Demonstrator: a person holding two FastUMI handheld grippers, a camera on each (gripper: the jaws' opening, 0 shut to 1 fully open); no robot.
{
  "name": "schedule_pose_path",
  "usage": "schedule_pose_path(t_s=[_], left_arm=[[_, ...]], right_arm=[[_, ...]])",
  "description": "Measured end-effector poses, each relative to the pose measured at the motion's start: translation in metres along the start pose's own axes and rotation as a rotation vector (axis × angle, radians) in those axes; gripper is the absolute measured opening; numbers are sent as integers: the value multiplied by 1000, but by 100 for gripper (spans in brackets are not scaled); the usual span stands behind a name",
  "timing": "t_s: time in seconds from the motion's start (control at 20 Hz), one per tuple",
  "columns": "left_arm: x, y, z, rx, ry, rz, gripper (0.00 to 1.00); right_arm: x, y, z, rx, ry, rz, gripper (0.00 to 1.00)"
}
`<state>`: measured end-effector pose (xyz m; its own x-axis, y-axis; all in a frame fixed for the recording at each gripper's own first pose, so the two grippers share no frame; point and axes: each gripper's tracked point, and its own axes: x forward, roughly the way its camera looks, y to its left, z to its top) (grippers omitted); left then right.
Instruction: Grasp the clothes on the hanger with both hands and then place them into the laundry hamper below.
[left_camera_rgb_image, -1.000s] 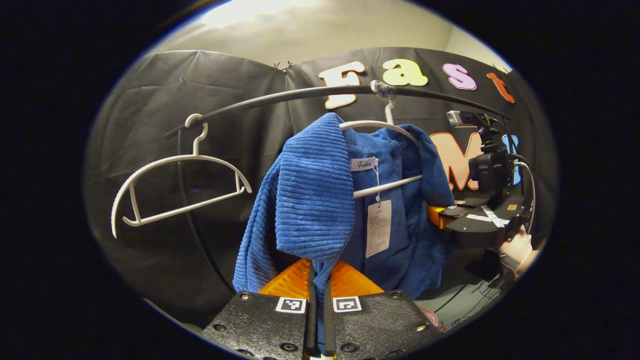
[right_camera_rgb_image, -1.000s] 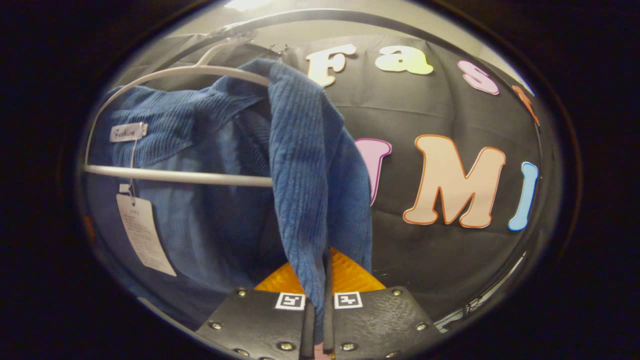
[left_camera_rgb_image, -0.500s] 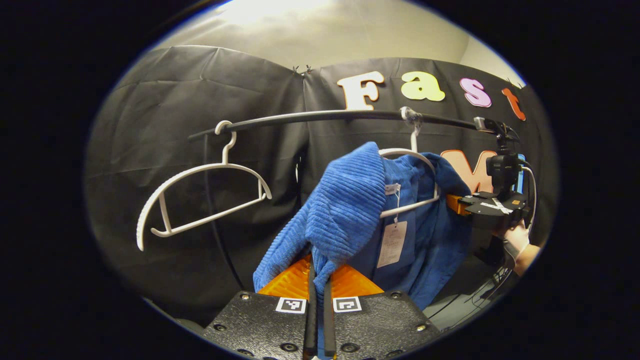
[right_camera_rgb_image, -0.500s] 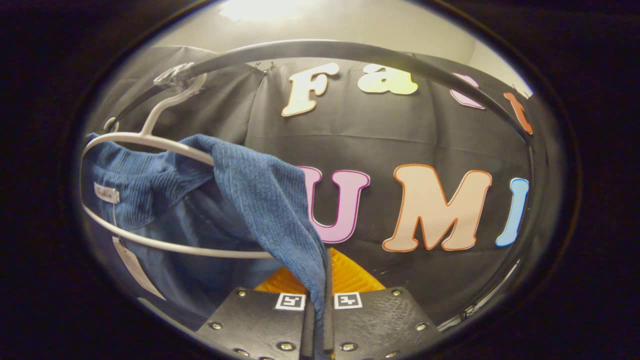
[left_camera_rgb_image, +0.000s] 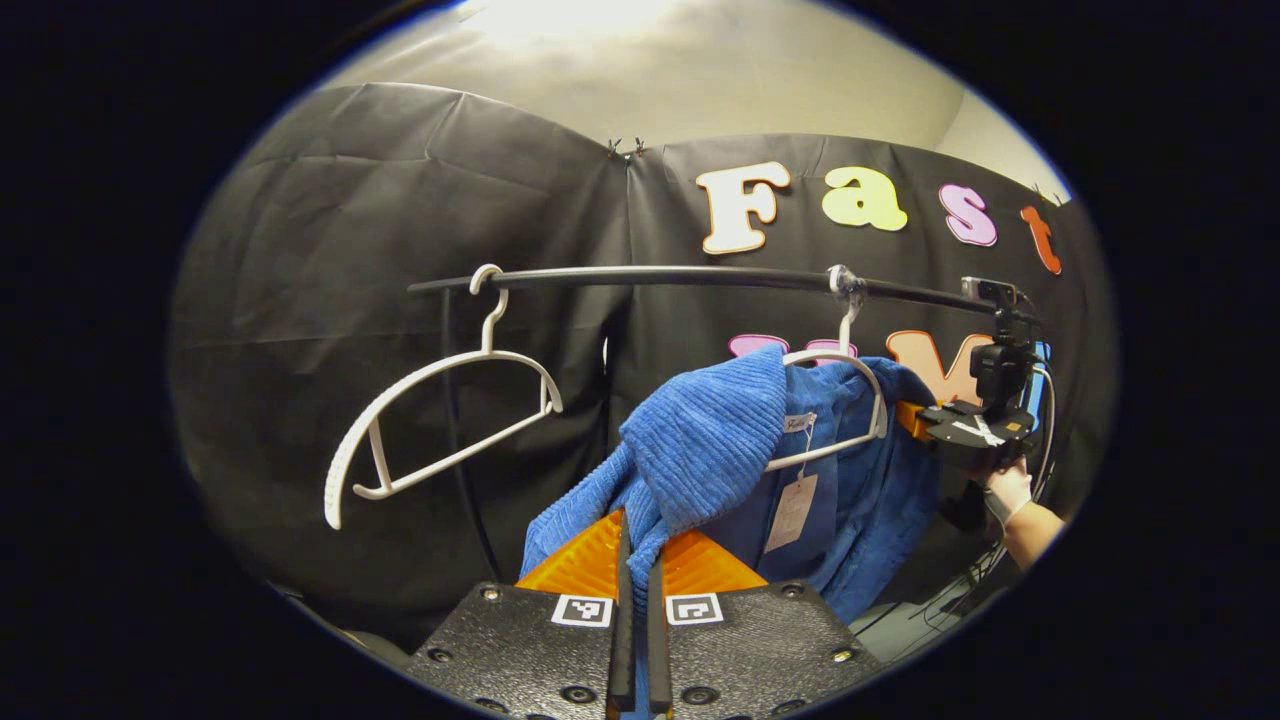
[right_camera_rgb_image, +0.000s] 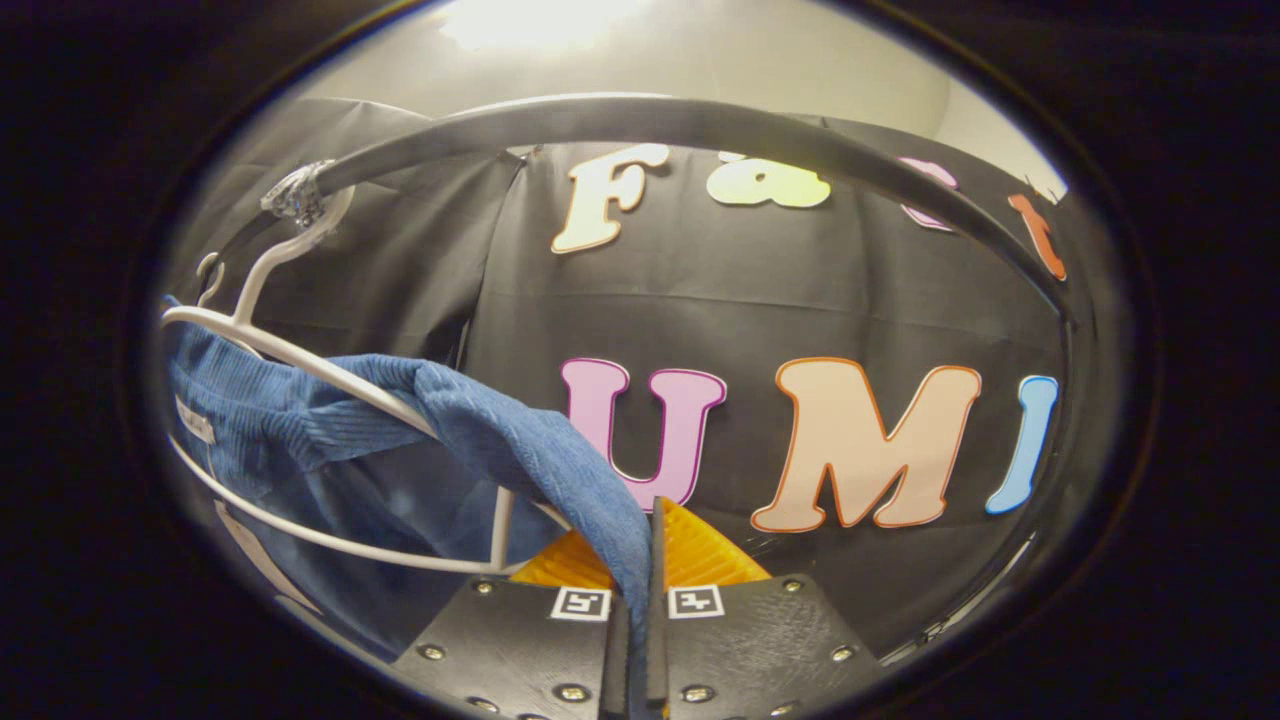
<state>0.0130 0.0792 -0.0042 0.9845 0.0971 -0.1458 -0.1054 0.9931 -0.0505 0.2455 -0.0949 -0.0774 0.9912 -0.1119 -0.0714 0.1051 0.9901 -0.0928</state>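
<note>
Up front in the left gripper view, the left tool (left_camera_rgb_image: 635, 560) is closed on a fold of the blue garment (left_camera_rgb_image: 700, 450), cloth pinched between both fingers. The garment drapes over a white hanger (left_camera_rgb_image: 835, 400) on the black rail (left_camera_rgb_image: 690, 275). A bare hanger (left_camera_rgb_image: 440, 420) hangs further left on the rail. At the garment's far edge sits the right tool (left_camera_rgb_image: 915, 420), gripped by a hand (left_camera_rgb_image: 1005, 490).

Next, the right gripper view: the right tool (right_camera_rgb_image: 640, 590) is clamped on the garment's (right_camera_rgb_image: 330, 440) other edge, which stretches from the hanger (right_camera_rgb_image: 330, 370) down to its fingers. The rail (right_camera_rgb_image: 700, 125) arcs overhead.
</note>
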Motion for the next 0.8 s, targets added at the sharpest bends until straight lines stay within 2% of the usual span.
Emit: schedule_pose_path(t_s=[0.15, 0.4, 0.65, 0.8], left_arm=[[-3, 10, 9, -32, -12, 10, 5], [-2, 33, 19, -42, -31, 49, 6], [8, 38, 32, -71, -52, 37, 6], [25, 41, 38, -44, -62, 33, 4]], right_arm=[[2, -4, 1, -11, -12, -17, 7], [11, -3, 9, -19, -33, 0, 7], [18, -7, 16, -19, -55, 5, 6], [24, -10, 15, -8, -52, 3, 7]])
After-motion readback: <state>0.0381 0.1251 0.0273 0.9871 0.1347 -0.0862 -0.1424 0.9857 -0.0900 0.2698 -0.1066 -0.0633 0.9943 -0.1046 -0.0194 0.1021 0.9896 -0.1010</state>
